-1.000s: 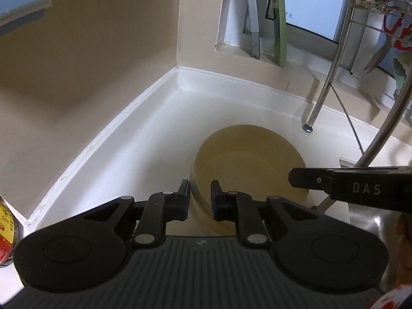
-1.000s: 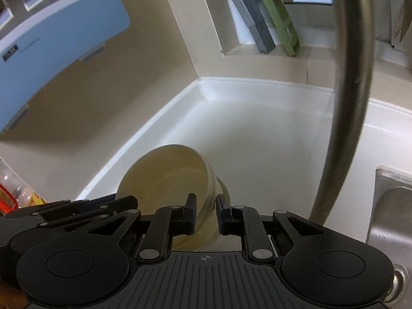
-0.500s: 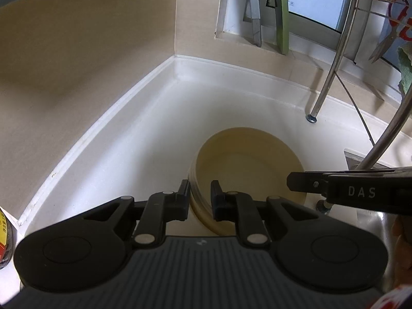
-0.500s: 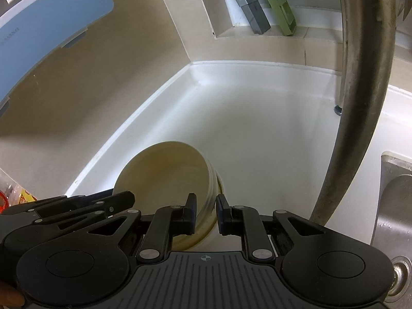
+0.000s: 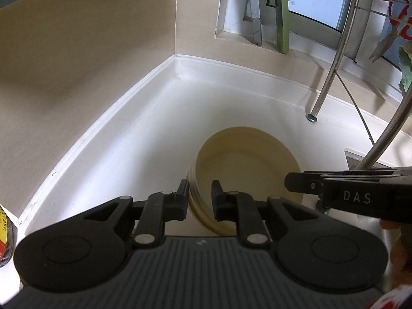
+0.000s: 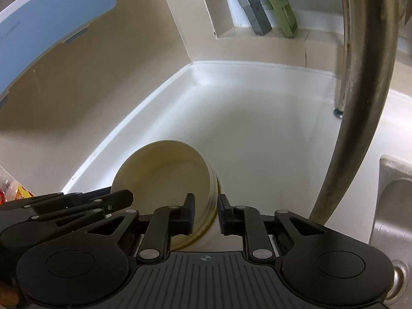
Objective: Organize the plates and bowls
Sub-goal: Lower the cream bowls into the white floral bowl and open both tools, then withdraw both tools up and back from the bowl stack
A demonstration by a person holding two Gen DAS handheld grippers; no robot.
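Step in hand: setting down the cream bowls [image 5: 244, 164], nested and resting on the white tabletop [image 5: 144, 139] near the corner. The left gripper [image 5: 199, 198] pinches the near rim. The right gripper [image 6: 204, 213] has just been opening, its jaws now spread astride the rim. Next: free the left, withdraw both. Legible writing: "DAS" on the right gripper.

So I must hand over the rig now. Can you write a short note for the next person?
Left gripper: shut on the near rim of the cream bowl.
Right gripper: jaws have just been opening; they straddle the bowl's right wall, no longer pressing.
Bowls: a stack on the white counter, in the corner beside the sink.
Done: stack set down.
Left: release the left, withdraw both, fetch other dishes if any.
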